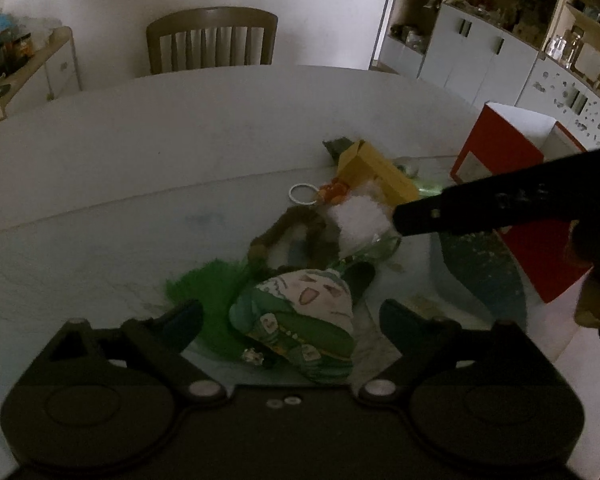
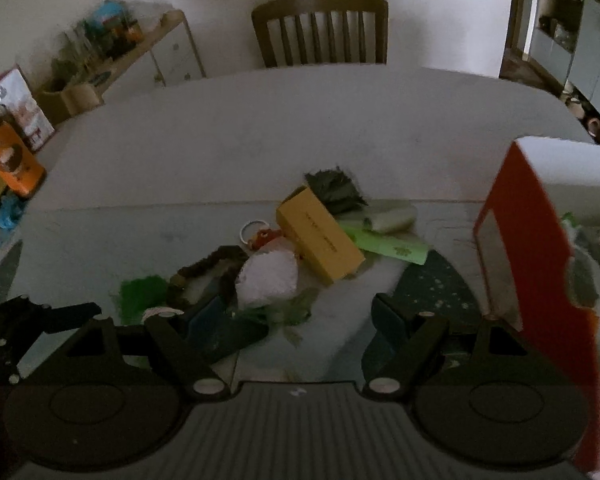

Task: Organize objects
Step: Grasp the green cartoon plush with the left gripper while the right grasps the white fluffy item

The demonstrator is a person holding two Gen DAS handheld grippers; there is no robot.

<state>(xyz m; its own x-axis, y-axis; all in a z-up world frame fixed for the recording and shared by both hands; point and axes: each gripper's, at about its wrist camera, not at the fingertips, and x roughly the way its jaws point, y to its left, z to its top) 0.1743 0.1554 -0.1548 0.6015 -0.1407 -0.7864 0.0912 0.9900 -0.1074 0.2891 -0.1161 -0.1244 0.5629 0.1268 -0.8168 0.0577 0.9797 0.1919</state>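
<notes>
Two claws hung over the clutter on the white desk (image 1: 140,152), both angled downward. The left claw (image 1: 290,322) had its jaws spread wide apart and clamped on nothing; a small plush doll (image 1: 300,312) with a cartoon face and green clothing lay on the desk between them, and the pads did not press on it. A green tuft (image 1: 204,284) lay beside the doll, touching it.

The right claw (image 2: 296,320) also stood apart, with nothing gripped. Bare desk and a crumpled greenish scrap (image 2: 292,310) showed between its fingers. In the left wrist view one of its black fingers reached in from the right, its tip just beside a white fluffy ball (image 1: 358,220).

Beyond the ball lay a brown loop (image 1: 296,232), a white ring (image 1: 302,193), a small orange item (image 1: 334,192), a yellow box (image 1: 376,174) and a light green flat pack (image 2: 388,244). A dark green piece (image 2: 334,190) sat behind the yellow box.

An open red-and-white box (image 2: 536,240) stood upright at the right of the pile. A wooden chair (image 1: 212,40) stood at the far side of the desk.
</notes>
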